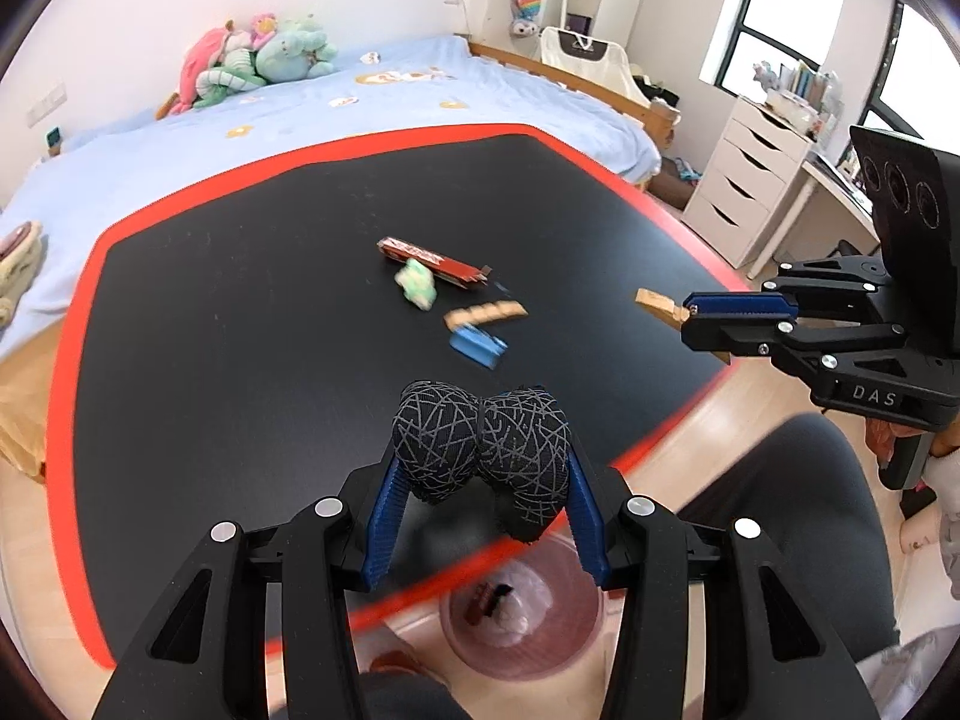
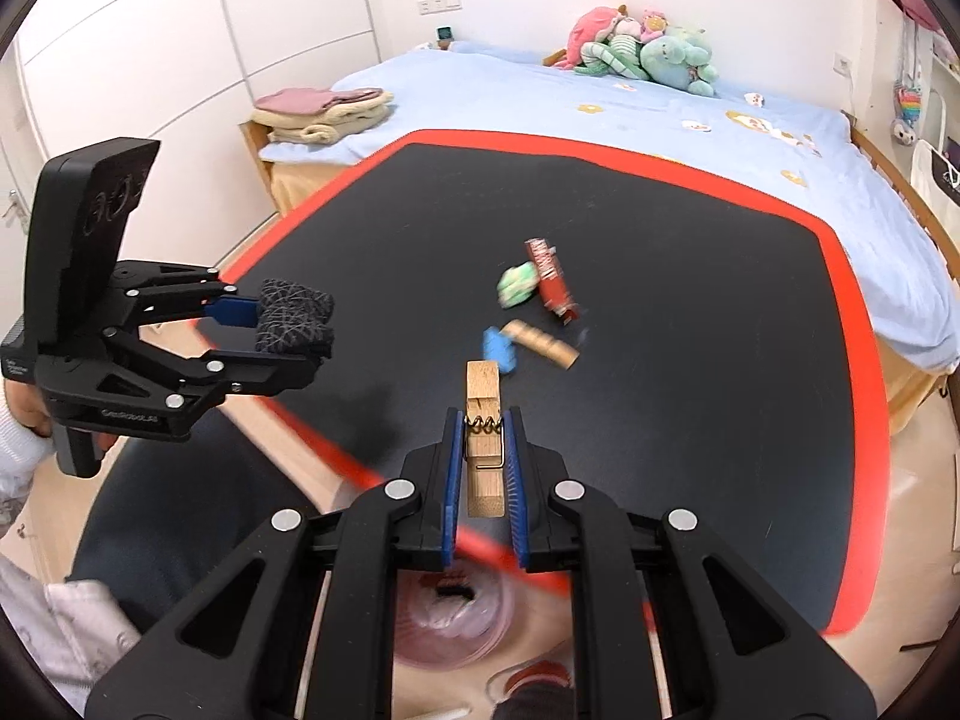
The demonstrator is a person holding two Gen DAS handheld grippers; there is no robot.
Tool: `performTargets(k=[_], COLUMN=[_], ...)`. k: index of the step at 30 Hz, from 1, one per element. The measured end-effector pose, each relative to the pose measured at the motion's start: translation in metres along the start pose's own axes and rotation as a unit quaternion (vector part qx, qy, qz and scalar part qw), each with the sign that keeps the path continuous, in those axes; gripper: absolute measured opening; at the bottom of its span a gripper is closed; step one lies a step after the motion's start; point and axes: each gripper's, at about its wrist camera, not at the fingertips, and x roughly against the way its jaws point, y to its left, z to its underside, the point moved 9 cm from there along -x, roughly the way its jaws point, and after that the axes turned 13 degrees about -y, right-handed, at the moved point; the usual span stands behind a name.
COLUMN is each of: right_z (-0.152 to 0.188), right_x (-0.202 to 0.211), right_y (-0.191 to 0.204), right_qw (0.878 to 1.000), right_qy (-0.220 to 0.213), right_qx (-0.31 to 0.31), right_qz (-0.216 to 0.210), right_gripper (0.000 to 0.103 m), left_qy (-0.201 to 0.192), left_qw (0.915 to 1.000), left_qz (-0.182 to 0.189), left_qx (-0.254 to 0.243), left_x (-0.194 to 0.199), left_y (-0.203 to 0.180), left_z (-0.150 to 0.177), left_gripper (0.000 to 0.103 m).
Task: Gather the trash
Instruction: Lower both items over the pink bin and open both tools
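My left gripper (image 1: 480, 444) is shut on a black sock with grey lines (image 1: 480, 450), held above the table's near edge; it also shows in the right wrist view (image 2: 294, 324). My right gripper (image 2: 485, 426) is shut on a wooden clothespin (image 2: 483, 414), also seen from the left wrist view (image 1: 660, 305). A pink bin (image 1: 522, 606) with trash inside sits on the floor below both grippers, also in the right wrist view (image 2: 444, 618). On the black table (image 1: 240, 330) lie a red wrapper (image 1: 432, 261), a green-white wad (image 1: 417, 283), a tan strip (image 1: 485, 313) and a blue piece (image 1: 477, 345).
The table has a red rim (image 1: 66, 360). A bed with a blue sheet (image 1: 300, 114) and plush toys (image 1: 258, 57) lies behind it. White drawers (image 1: 744, 180) stand at the right. The person's dark-clad leg (image 1: 798, 516) is beside the bin.
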Motion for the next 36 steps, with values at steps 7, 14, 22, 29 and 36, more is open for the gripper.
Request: performTargets(k=[7,14,22,29,36], right_z=[0.038,0.067,0.073,0.075,0.071], right_x=[0.027,0.038,0.041,0.042,0.044], right_y=[0.036,0.061,0.069,0.058,0.042], right_qw=[0.999,0.998,0.997,0.998,0.998], right_qy=[0.021,0.041,0.046,0.043,0.031], right_qx=[-0.009,-0.01,-0.012,-0.02,-0.043], right_qz=[-0.023,-0.042,-0.058,-0.04,-0.024], right_gripper=[0.013,0.013,0.014,0.078,0.096], left_qy=[0.011,0.025,0.032,0.016,0.013], left_qw=[0.9998,0.9992,0.9988,0.9996,0.9999], left_qz=[0.017,0.03,0.035,0.02,0.002], left_qx=[-0.006,-0.008,-0.014,-0.013,0.002], left_x=[0.021,0.031,0.037,0.041,0.039], left_y=[-0.028,-0.044,-0.052,-0.045,-0.034], left_z=[0.03,0.056,0.066,0.061,0.058], left_gripper=[0.047,0.047,0.052,0.091,0.095])
